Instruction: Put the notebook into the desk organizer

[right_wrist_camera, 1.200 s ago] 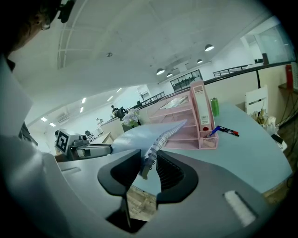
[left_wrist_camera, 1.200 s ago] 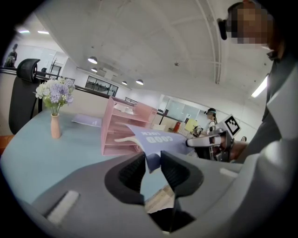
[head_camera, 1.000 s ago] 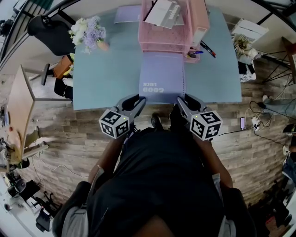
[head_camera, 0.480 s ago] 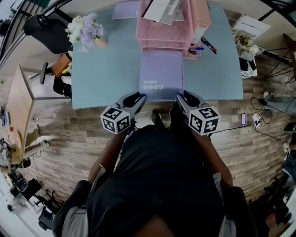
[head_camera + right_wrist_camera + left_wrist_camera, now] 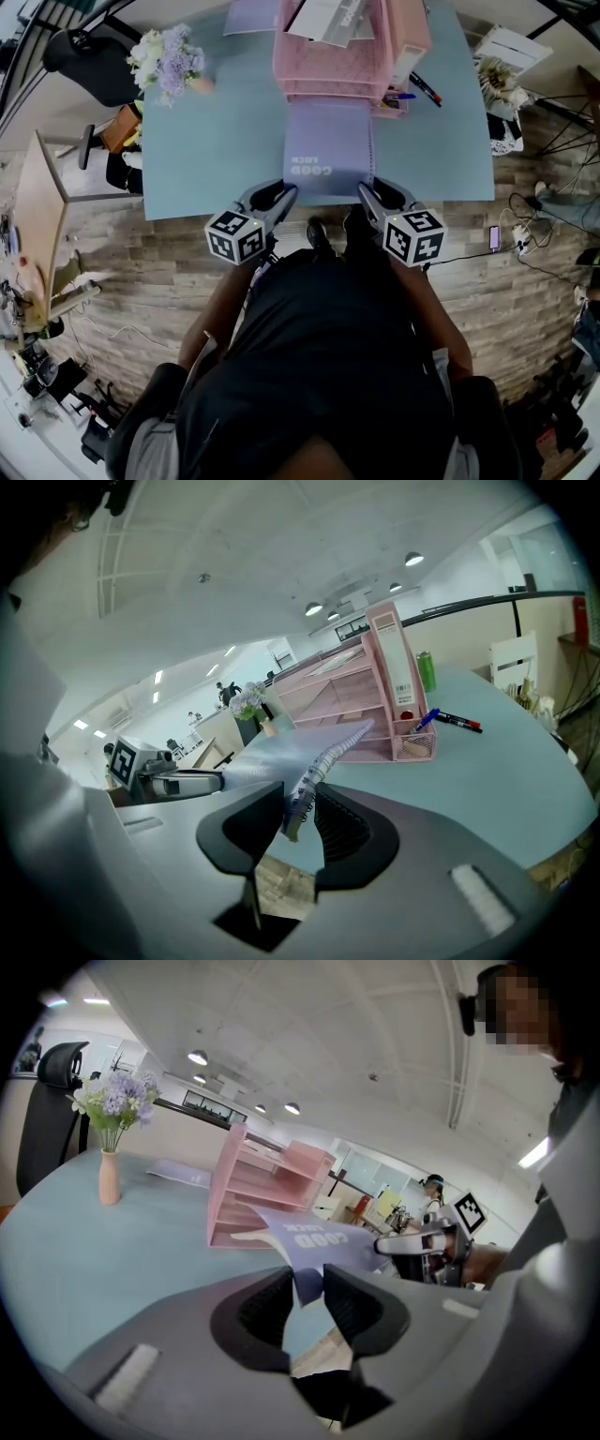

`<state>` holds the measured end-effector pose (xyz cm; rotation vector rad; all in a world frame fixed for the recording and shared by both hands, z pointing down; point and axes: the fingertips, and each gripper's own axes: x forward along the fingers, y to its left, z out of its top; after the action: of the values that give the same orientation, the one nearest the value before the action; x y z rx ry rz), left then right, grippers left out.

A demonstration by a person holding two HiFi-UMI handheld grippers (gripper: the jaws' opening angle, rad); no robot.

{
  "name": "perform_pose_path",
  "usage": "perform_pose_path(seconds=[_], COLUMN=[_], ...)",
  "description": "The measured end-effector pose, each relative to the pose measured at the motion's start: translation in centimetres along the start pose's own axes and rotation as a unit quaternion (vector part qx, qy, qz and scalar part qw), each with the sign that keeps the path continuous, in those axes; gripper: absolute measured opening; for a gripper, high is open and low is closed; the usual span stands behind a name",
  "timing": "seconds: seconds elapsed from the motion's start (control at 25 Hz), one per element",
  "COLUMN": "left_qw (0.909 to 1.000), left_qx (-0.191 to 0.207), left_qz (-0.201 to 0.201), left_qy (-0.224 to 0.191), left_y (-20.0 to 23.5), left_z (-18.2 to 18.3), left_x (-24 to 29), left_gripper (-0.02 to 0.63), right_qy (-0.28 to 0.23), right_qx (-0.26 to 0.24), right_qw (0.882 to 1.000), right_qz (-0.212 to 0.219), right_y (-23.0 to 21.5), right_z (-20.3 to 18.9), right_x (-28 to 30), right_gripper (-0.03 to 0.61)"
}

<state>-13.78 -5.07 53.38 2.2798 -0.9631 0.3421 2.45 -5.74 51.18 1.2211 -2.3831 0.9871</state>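
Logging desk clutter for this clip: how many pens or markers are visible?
2. A blue pen leans in the pink organizer's small end compartment; a black-and-red marker lies on the table just beside it. More could be hidden inside that compartment.

Lavender spiral notebook (image 5: 328,150), far edge at pink desk organizer (image 5: 319,70)
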Motion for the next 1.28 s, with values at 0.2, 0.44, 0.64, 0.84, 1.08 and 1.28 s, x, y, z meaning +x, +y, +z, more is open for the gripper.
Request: perform_pose_path(seconds=[0.2, 0.44, 0.64, 0.84, 1.08, 1.28], left_qw=[1.0000, 1.0000, 1.0000, 0.9999, 0.9999, 0.9999], left_qx=[-0.001, -0.003, 0.006, 0.016, 0.008, 0.000], left_qz=[0.002, 0.004, 0.004, 0.007, 0.006, 0.002], left_qy=[0.000, -0.001, -0.001, 0.000, 0.012, 0.016], left_y=[0.3, 0.8, 0.6, 0.4, 0.6, 0.4], left_z=[0.5, 1.1, 1.5, 1.8, 0.7, -0.2], left_x=[0.6, 1.5, 1.9, 1.9, 2.1, 2.1], left_gripper=[0.161, 0.161, 0.160, 0.160, 0.160, 0.161], right_qy=[-0.001, -0.001, -0.003, -0.003, 0.004, -0.012], right_qx=[0.000, -0.001, -0.010, -0.011, -0.015, -0.053], right_qw=[1.000, 1.000, 1.000, 1.000, 1.000, 0.999], right_qz=[0.002, 0.002, 0.003, 0.009, 0.013, 0.008], right_y=[-0.5, -1.3, -1.7, -1.8, -1.6, -1.1], right_z=[0.6, 1.3, 1.7, 1.9, 1.2, 1.1], right_x=[0.4, 1.0, 0.9, 0.8, 0.6, 0.1], right_gripper=[0.104, 0.104, 0.104, 0.104, 0.104, 0.104])
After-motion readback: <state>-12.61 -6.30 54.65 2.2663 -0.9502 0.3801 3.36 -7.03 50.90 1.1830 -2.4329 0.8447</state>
